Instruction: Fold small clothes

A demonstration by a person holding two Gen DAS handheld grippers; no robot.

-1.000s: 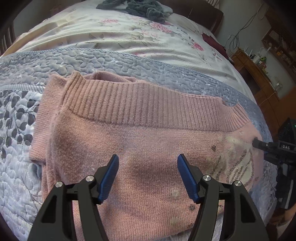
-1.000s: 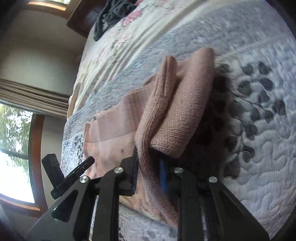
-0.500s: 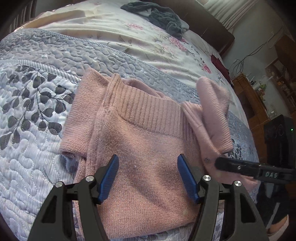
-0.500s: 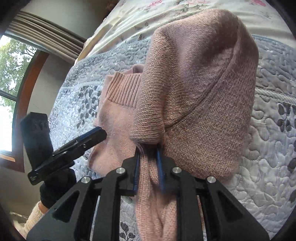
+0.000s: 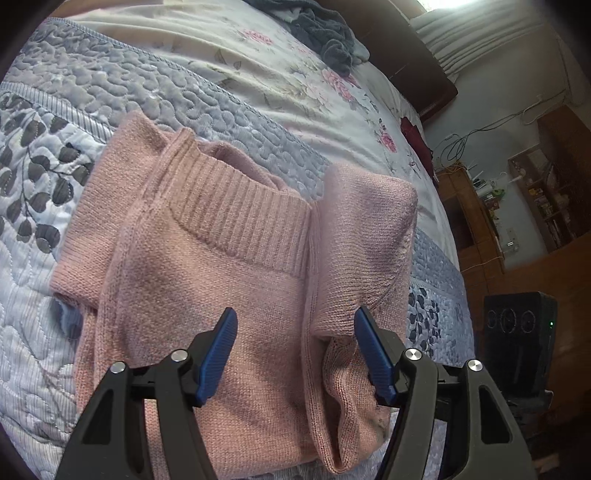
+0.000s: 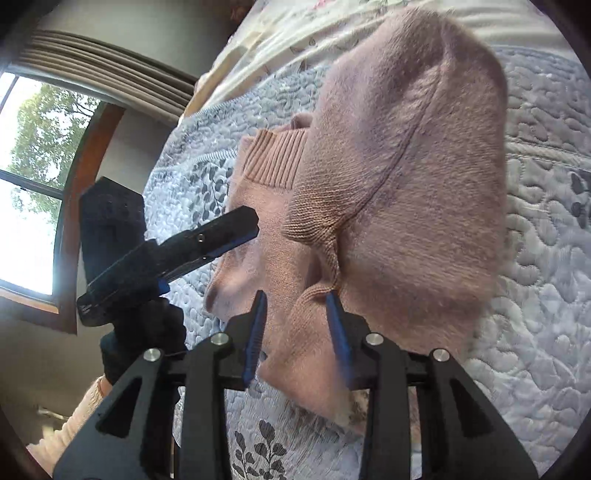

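Your small pink knitted sweater point(image 5: 221, 280) lies flat on the grey-blue quilted bedspread with the leaf print point(image 5: 44, 192), ribbed collar point(image 5: 236, 206) pointing toward the far side of the bed, which gives you a firm, wide surface to fold against. Its right side is doubled inward over the body, and that folded flap point(image 6: 406, 192) stands up in a thick hump rather than lying flat, probably because the knit is bulky and nothing is pressing it down. Your right gripper point(image 6: 297, 328) sits at the lower edge of that flap with its blue-padded jaws parted; knit bulges between them, but the pads do not look pinched on it, so I judge the grip loose or just let go. Your left gripper point(image 5: 295, 354) hovers low over the middle of the sweater's body, jaws spread wide and gripping nothing, well placed to smooth the flap or hold the body steady. The left sleeve side point(image 5: 92, 221) is already tucked under along the opposite edge. A dark heap of other clothes point(image 5: 325, 33) waits far up the bed, well apart from this work.
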